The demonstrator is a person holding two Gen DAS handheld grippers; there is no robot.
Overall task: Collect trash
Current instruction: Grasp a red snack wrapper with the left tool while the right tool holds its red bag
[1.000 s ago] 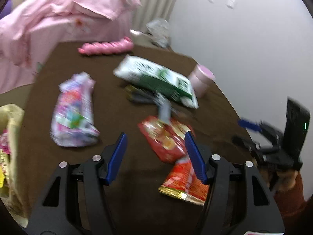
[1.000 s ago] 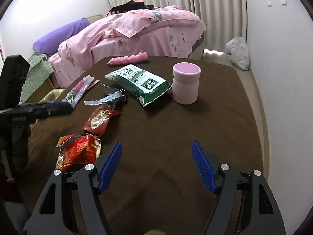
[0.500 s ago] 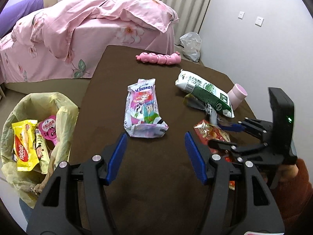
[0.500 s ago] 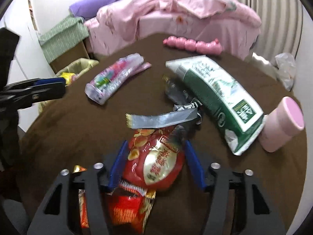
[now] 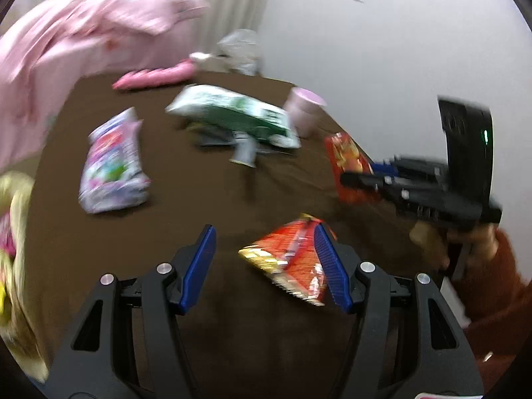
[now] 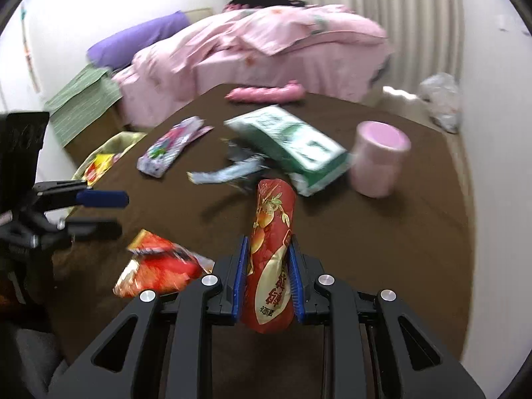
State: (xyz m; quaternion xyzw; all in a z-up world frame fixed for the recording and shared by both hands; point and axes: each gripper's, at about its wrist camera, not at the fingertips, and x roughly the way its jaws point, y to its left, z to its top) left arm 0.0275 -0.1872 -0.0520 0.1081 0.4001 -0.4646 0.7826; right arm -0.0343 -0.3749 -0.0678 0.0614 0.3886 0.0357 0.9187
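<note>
Two grippers: right gripper (image 6: 267, 276) has just closed, fingers clamping a red snack packet (image 6: 272, 259) at lower centre; left gripper (image 5: 266, 266) fingers gape over the bench (image 5: 206, 193).

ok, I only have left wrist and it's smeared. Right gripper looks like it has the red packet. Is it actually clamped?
Observer: Yes. In the right wrist view the right gripper has just been closing, and both blue pads now press the red packet, which sticks out forward between them.
Operator: Anything else caught in it?
Observer: No. The crumpled orange wrapper lies on the brown table left of the jaws, apart from them.
Operator: Bin?
Observer: The bin, with a yellowish liner, stands off the table's left edge, beyond the left gripper. There is a yellow wrapper in it.
</note>
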